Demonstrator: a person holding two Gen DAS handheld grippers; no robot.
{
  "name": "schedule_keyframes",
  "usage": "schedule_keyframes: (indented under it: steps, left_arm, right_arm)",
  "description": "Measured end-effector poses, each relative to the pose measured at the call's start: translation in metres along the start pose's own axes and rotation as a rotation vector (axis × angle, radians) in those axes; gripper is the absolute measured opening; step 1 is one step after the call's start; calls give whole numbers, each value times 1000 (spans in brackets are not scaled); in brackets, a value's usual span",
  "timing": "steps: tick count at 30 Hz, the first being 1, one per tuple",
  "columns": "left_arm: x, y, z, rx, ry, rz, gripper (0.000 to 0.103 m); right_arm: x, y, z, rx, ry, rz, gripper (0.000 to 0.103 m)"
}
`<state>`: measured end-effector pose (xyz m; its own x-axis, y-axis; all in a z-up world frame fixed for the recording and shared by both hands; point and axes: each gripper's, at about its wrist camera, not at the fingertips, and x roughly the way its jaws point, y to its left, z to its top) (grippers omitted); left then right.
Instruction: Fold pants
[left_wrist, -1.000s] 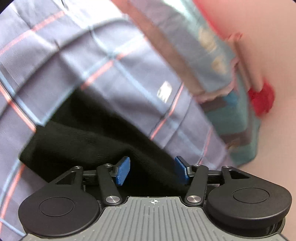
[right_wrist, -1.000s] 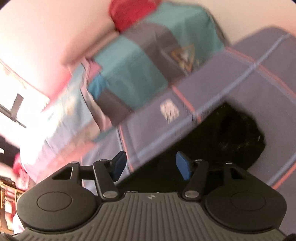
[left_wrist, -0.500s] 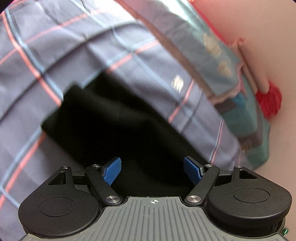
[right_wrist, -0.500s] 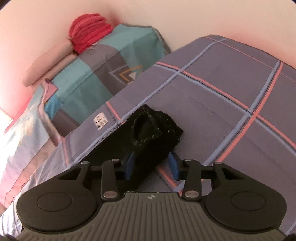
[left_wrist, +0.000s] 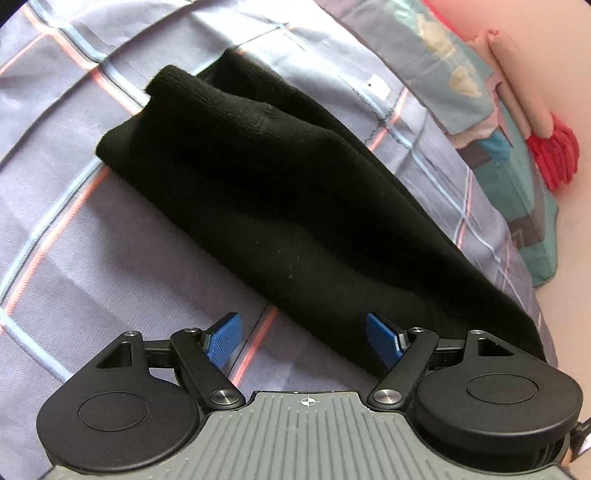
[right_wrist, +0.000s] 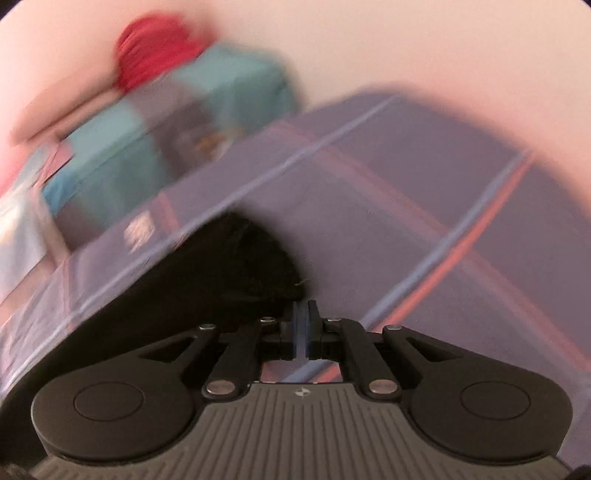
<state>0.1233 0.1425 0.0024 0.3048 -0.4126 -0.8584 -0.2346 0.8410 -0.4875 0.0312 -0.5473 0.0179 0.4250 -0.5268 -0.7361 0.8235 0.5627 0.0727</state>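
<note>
The black pants (left_wrist: 280, 192) lie folded in a long bundle on the plaid bedsheet (left_wrist: 110, 240). My left gripper (left_wrist: 304, 338) is open, just short of the bundle's near edge, with the right finger over the cloth and nothing between the pads. In the blurred right wrist view, my right gripper (right_wrist: 303, 325) is shut with its pads together at the edge of the black pants (right_wrist: 236, 258); whether cloth is pinched between them is unclear.
A teal and grey pillow (left_wrist: 524, 192) lies at the head of the bed, with a red rolled cloth (left_wrist: 554, 155) against the pink wall (left_wrist: 554, 55). The same pillow (right_wrist: 155, 147) and red cloth (right_wrist: 151, 55) show in the right wrist view.
My left gripper has drawn back from the pants and opened wider, so more of the bundle shows. My right gripper has closed at the bundle's edge and is moving fast.
</note>
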Motion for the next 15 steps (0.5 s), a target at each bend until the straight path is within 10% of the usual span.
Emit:
schedule_keyframes:
  steps: [3, 10, 15]
  left_arm:
    - [-1, 2, -7, 37, -3, 37, 103]
    - [-4, 5, -28, 61, 3, 44, 103]
    - [-21, 11, -46, 97, -22, 56, 103]
  right_arm:
    - [-40, 26, -12, -110, -72, 155, 46]
    - [-137, 217, -112, -798, 111, 947, 52]
    - [-193, 331, -193, -1171, 91, 1228, 64]
